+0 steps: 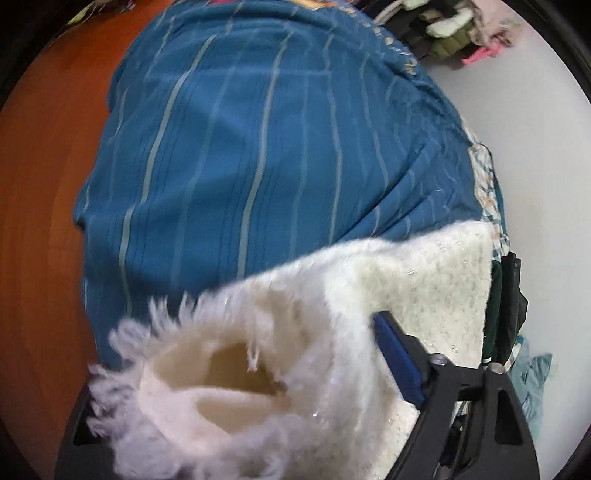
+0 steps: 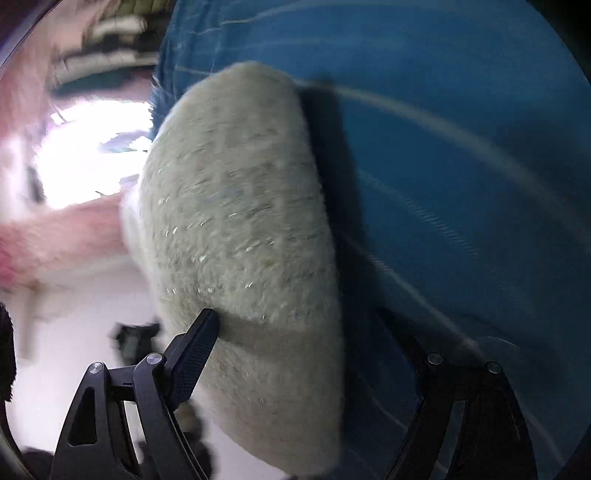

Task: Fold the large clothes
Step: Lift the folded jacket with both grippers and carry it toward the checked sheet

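Observation:
A fluffy white knitted garment (image 1: 424, 280) fills the lower part of the left wrist view, its fuzzy cuff-like opening (image 1: 229, 365) close to the lens. My left gripper (image 1: 258, 373) is shut on the white garment; only its right blue-padded finger (image 1: 397, 358) shows. In the right wrist view the same white garment (image 2: 240, 221) bulges between the fingers. My right gripper (image 2: 280, 332) is shut on it; the left finger (image 2: 195, 350) presses into the wool and the right finger is hidden behind it. A blue striped cloth (image 1: 258, 147) lies beneath.
The blue striped cloth (image 2: 461, 184) covers an orange-brown wooden table (image 1: 44, 184). A white floor (image 1: 535, 129) lies to the right, with a pile of mixed clothes (image 1: 461, 29) at the far side and a light blue garment (image 1: 532, 380) nearby.

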Available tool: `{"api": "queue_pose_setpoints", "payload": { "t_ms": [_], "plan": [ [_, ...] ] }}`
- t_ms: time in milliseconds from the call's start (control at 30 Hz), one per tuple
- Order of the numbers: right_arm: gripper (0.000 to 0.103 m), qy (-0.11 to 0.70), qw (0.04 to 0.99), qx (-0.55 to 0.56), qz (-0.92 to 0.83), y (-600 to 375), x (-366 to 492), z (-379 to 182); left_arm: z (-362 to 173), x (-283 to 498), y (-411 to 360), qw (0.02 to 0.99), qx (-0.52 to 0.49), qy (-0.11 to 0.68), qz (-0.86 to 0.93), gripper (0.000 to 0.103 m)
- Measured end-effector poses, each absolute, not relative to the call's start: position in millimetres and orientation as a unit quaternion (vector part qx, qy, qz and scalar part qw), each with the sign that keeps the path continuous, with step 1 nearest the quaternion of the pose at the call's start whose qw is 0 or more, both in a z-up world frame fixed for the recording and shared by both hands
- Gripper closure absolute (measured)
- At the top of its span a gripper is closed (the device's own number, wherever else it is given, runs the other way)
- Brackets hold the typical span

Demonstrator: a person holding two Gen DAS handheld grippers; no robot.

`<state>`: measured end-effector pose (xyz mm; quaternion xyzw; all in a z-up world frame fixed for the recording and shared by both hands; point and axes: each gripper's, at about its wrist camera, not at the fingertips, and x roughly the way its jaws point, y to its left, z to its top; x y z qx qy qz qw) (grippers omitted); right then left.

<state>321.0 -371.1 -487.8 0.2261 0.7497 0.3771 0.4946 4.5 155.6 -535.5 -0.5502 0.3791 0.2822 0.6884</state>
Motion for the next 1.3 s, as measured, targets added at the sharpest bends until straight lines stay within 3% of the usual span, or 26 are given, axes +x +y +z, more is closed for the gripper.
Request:
{"api": "queue_pose_setpoints", "payload": {
  "t_ms": [100,233,267,300,367,633,833,1033,1300],
  "plan": [
    [0.017,0.725,0.472,0.270,0.423,-354,324,-500,-532,10,159,0.706,-0.527,0.387,0.273,0.062],
    [0.017,0.714,0.457,0.256,0.464,-312,320,-504,-527,18,164,0.715,-0.500,0.405,0.273,0.068],
    [0.022,0.713,0.456,0.261,0.464,-308,321,-504,-525,19,167,0.717,-0.495,0.408,0.273,0.071],
    [0.033,0.709,0.453,0.270,0.468,-303,321,-502,-523,21,169,0.719,-0.492,0.408,0.274,0.073],
    [0.041,0.699,0.451,0.290,0.473,-306,322,-492,-514,24,178,0.723,-0.492,0.406,0.265,0.076],
    [0.046,0.667,0.460,0.366,0.458,-315,326,-427,-443,72,209,0.762,-0.460,0.411,0.197,0.077],
    [0.046,0.624,0.504,0.403,0.441,-332,375,-342,-382,170,227,0.792,-0.438,0.410,0.109,0.077],
    [0.046,0.560,0.579,0.420,0.418,-378,473,-259,-333,309,213,0.824,-0.407,0.393,0.016,0.077],
    [0.046,0.522,0.624,0.441,0.379,-488,640,-211,-309,499,148,0.834,-0.408,0.368,-0.054,0.077]
  ]
}}
